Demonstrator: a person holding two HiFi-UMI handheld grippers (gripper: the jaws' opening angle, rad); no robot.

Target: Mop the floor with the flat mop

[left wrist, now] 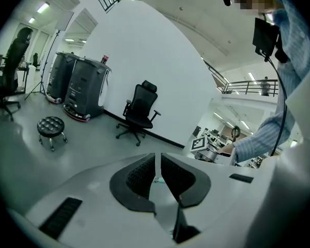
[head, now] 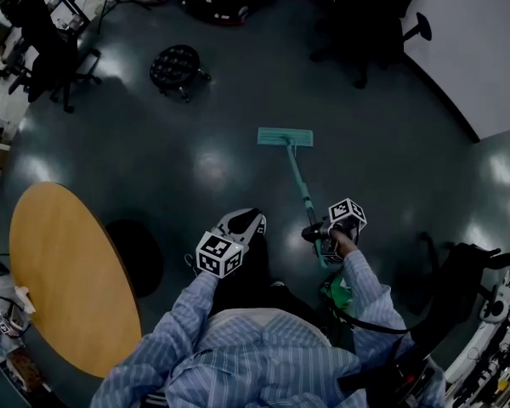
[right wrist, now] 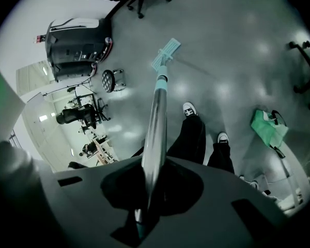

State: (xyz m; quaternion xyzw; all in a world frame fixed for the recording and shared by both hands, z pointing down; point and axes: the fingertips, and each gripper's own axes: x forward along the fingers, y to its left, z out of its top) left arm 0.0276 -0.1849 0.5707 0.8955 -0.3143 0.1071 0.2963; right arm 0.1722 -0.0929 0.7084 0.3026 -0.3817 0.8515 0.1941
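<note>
Jaws of the right gripper clamp the flat mop by its handle. The handle slants forward and slightly left, with the mop head flat on the floor and its near end hidden. The left gripper holds nothing, jaws nearly touching.

Flat mop handle's near end hides inside the right gripper; a sleeve half-covers the green bag.

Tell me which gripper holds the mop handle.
The right gripper: its fingers are shut on the mop handle. The left gripper is shut on nothing, apart from the handle.
</note>
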